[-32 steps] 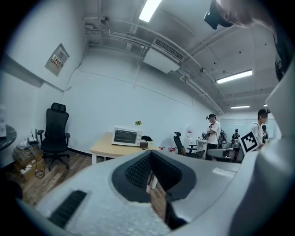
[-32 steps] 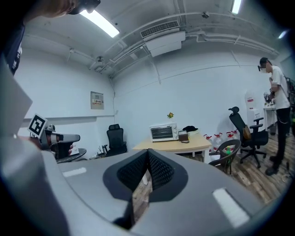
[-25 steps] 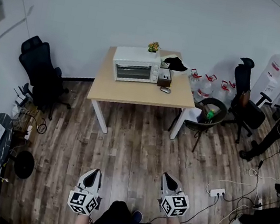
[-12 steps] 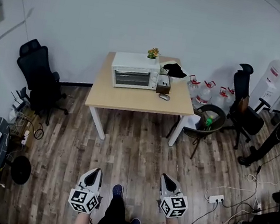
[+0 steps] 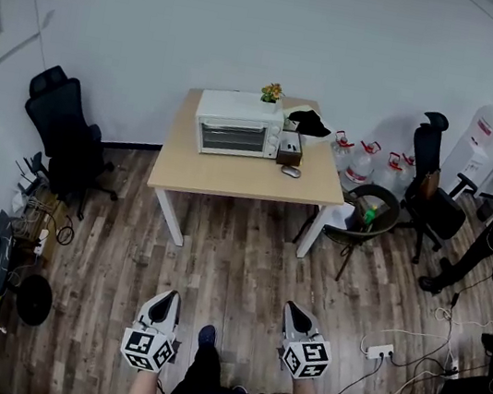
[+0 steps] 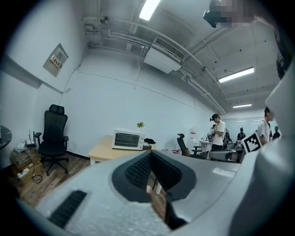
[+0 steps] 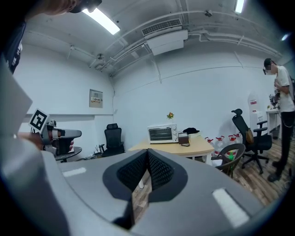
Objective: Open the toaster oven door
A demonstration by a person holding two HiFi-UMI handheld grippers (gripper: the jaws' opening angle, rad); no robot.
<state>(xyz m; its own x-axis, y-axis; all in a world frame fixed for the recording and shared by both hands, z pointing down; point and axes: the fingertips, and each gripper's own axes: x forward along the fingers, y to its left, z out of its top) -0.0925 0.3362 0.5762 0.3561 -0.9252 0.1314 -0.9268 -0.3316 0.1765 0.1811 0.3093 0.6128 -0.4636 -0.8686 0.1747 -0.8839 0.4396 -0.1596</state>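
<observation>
1. Toaster oven point(image 5: 238, 125) at the back of the table point(image 5: 231, 178), door shut, well apart from both claws.
2. Slightly lower in the head view than a second ago: walking in, slowly.
3. Left gripper point(image 5: 170, 298) and right gripper point(image 5: 293, 310) clenched on nothing.
4. Handle not yet within reach.

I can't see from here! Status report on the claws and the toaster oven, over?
Left claw shut, empty; right claw same. Toaster oven door closed, far off on the table. Only wood floor between.
</observation>
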